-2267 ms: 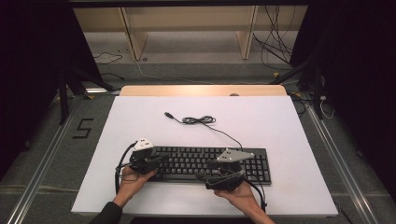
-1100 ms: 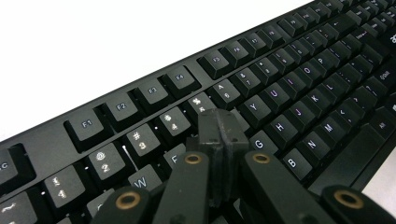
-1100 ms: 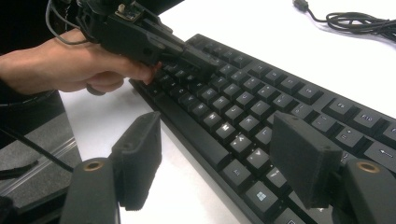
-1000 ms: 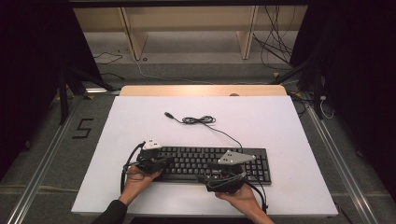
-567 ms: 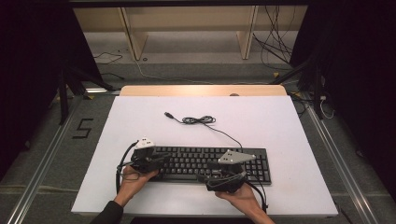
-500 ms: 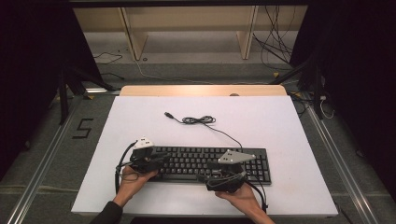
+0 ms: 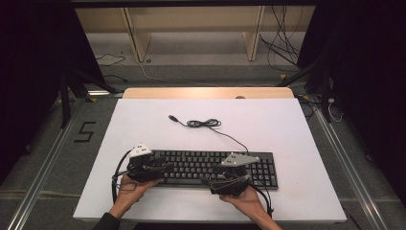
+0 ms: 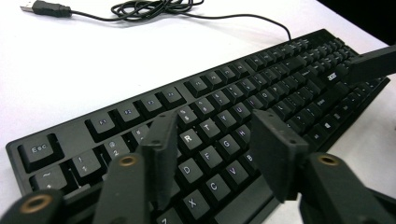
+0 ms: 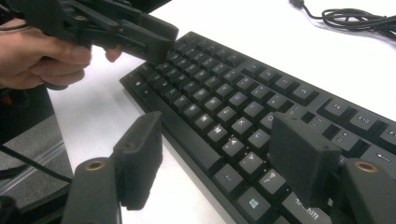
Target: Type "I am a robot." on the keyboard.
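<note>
A black keyboard (image 7: 191,164) lies on the white table (image 7: 287,124) near its front edge. Its cable (image 7: 203,123) is coiled behind it and ends in a USB plug (image 7: 172,117). My left gripper (image 7: 165,167) hovers open over the keyboard's left keys (image 8: 261,79), with its jaws on either side of the letter rows (image 8: 215,135). My right gripper (image 7: 214,175) stands open at the keyboard's front edge (image 9: 217,140), one jaw over the keys and one over the table. It points toward the left gripper (image 9: 140,32). Neither gripper holds anything.
The cable (image 9: 355,18) lies loose on the far half of the table. A wooden strip (image 7: 206,92) runs along the table's back edge. A person's hand (image 9: 42,60) holds the left gripper. On the floor at the left is a "5" mark (image 7: 86,132).
The left gripper has shifted slightly leftward over the keyboard's left end compared with a second ago. The right gripper and the keyboard have stayed where they were.
</note>
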Tool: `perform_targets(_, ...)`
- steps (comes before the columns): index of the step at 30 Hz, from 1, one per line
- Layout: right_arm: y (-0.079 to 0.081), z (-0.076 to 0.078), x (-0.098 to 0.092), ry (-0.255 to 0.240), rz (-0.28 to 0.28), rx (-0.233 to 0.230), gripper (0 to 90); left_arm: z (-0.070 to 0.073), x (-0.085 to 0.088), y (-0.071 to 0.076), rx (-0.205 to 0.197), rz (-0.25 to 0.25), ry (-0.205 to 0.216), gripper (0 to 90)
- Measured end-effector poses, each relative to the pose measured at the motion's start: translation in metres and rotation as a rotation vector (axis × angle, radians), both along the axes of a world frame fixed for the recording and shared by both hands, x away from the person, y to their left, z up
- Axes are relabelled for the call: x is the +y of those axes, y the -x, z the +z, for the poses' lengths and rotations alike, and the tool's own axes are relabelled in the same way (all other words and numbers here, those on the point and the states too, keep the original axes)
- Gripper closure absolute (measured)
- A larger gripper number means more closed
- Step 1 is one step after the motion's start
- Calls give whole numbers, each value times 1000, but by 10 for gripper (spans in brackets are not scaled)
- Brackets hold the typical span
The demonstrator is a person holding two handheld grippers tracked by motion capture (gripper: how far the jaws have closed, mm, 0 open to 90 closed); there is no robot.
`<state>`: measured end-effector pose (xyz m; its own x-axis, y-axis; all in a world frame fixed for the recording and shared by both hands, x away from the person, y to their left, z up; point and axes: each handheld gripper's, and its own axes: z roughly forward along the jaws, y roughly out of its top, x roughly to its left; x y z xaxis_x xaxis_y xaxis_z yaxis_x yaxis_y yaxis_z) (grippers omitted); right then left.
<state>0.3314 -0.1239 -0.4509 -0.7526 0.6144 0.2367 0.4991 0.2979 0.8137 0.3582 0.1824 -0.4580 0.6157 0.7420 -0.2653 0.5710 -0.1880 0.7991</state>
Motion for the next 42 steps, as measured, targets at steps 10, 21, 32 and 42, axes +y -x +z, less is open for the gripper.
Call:
perform_targets(10,-14,-2,2,36,-37,28,545,-1,4,9,-15,3,20,367)
perform_targets(21,-31,-7,5,80,-78,26,797,0,9,19,-45,2,34,310)
perform_targets(32,-48,-16,22,132,-91,39,900,0,11,27,-68,-6,45,295)
perform_targets(42,-57,-23,30,160,-103,50,900,-2,11,32,-74,-9,34,292)
